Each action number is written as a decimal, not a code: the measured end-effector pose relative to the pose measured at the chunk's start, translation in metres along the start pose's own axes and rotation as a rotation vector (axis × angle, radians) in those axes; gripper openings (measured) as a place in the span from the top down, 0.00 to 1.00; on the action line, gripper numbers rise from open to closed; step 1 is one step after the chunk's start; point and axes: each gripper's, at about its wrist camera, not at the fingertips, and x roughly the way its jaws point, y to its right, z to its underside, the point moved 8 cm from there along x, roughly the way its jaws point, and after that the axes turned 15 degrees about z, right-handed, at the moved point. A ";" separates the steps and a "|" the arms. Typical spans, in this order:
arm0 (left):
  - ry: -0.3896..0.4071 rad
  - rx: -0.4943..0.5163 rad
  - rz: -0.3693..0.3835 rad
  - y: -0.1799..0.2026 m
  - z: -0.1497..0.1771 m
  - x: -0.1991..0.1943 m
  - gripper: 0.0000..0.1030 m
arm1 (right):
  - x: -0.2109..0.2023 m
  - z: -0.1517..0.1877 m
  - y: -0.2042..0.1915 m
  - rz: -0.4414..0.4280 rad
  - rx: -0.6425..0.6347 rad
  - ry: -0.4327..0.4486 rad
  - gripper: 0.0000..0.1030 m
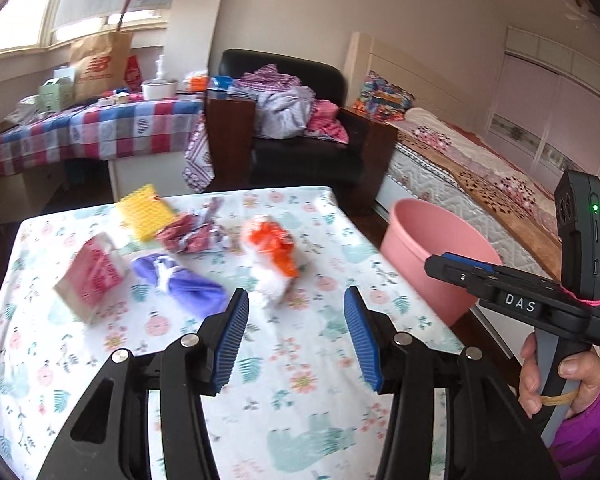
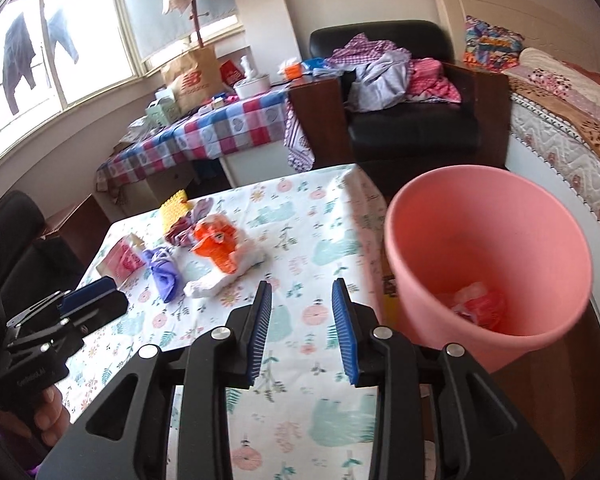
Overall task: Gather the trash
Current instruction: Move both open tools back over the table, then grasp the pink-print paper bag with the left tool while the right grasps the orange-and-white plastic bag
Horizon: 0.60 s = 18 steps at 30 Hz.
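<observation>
Bedroom clutter behind, floral tabletop (image 1: 320,380) up front w/ trash: orange-white wrapper (image 1: 274,256), purple wad (image 1: 184,280), red packet (image 1: 94,276). Pink bin (image 2: 488,256) sits beside the edge (some trash inside already). We hold the left hand-held gripper (image 1: 296,332) wide, empty; right hand-held gripper (image 2: 304,328) narrower, empty. Straddle the wrapper's bulk, then pinch.

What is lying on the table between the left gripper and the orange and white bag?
Nothing: in the left wrist view only bare flowered tablecloth lies between the open left gripper and the orange and white bag. The purple wrapper lies beside that stretch.
</observation>
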 end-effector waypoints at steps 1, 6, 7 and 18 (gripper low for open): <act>0.003 -0.006 -0.010 -0.006 0.000 -0.004 0.53 | 0.001 0.000 -0.005 -0.004 -0.005 -0.005 0.68; 0.022 -0.051 -0.058 -0.038 0.006 -0.024 0.53 | 0.009 -0.001 -0.028 -0.025 -0.037 -0.017 0.60; 0.026 -0.059 -0.070 -0.044 0.007 -0.029 0.53 | 0.011 -0.002 -0.032 -0.029 -0.040 -0.018 0.60; 0.063 -0.130 -0.259 -0.125 0.013 -0.069 0.53 | 0.039 0.007 -0.069 -0.064 -0.081 -0.068 0.60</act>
